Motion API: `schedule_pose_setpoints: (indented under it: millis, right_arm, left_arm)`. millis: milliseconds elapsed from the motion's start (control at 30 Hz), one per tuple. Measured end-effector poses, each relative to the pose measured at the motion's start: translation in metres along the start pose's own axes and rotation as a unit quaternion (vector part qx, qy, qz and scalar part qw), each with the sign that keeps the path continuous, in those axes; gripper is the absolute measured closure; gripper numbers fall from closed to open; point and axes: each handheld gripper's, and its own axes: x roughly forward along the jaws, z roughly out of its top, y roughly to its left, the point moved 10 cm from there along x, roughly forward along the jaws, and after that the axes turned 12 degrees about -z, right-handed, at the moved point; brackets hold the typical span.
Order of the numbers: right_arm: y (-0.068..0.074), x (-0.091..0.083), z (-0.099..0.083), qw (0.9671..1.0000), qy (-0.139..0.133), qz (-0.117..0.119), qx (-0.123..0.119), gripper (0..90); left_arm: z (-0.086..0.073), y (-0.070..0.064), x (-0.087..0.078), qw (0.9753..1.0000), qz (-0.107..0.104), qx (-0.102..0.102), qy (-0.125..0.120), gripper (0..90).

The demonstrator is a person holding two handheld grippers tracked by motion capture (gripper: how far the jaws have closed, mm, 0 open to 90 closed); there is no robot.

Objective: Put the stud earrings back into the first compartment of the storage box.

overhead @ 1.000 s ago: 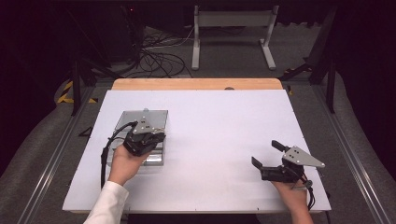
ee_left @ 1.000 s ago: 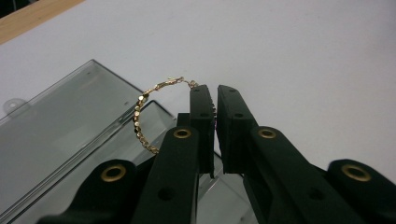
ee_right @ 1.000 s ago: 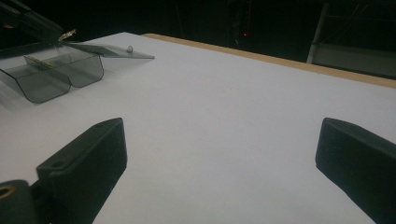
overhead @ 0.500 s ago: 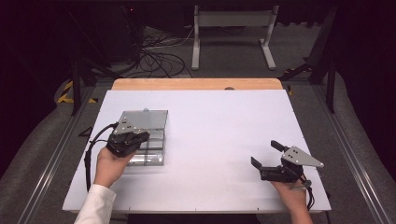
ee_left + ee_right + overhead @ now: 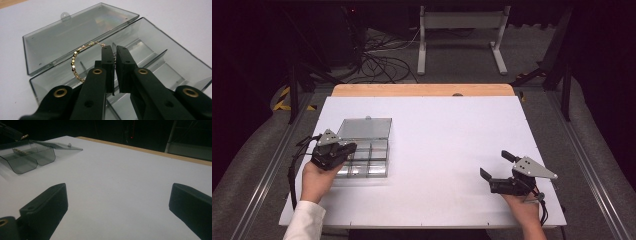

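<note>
Over on the left side of the white counter [image 5: 437, 135], the left claw [image 5: 113, 53] has its jaws pressed nearly together, pinching a thin gold beaded bracelet [image 5: 76, 63] that hangs as a loop just above the clear smoky compartment box [image 5: 372, 160]. That box sits open, its lid [image 5: 75, 32] folded back flat on the far side, dividers splitting the tray into cells. From above, the left claw hovers over the box's near-left corner. Well apart, near the counter's right front edge, the right claw [image 5: 496, 165] is spread wide, holding nothing, jaws aimed across bare counter toward the box.
</note>
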Motion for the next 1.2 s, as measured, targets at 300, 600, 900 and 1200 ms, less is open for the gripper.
schedule_pose_setpoints:
  millis: [300, 600, 900, 1200]
  right_arm:
    - [0.0, 0.0, 0.0, 1.0, 0.0, -0.001, 0.0, 2.5]
    - [-0.001, 0.0, 0.0, 1.0, 0.0, 0.0, 0.001, 2.4]
    - [-0.001, -0.001, 0.0, 1.0, -0.001, -0.001, -0.001, 2.5]
    - [0.0, -0.001, 0.0, 1.0, 0.0, 0.0, -0.001, 2.5]
  left_arm:
    - [-0.012, 0.016, -0.003, 0.9996, 0.02, -0.017, 0.012, 85.3]
    - [-0.021, 0.024, 0.006, 0.9982, 0.033, -0.014, 0.047, 84.7]
    - [-0.022, 0.025, 0.002, 0.9977, 0.04, -0.024, 0.049, 68.2]
    - [-0.019, 0.024, -0.005, 0.9985, 0.037, -0.034, 0.023, 56.6]
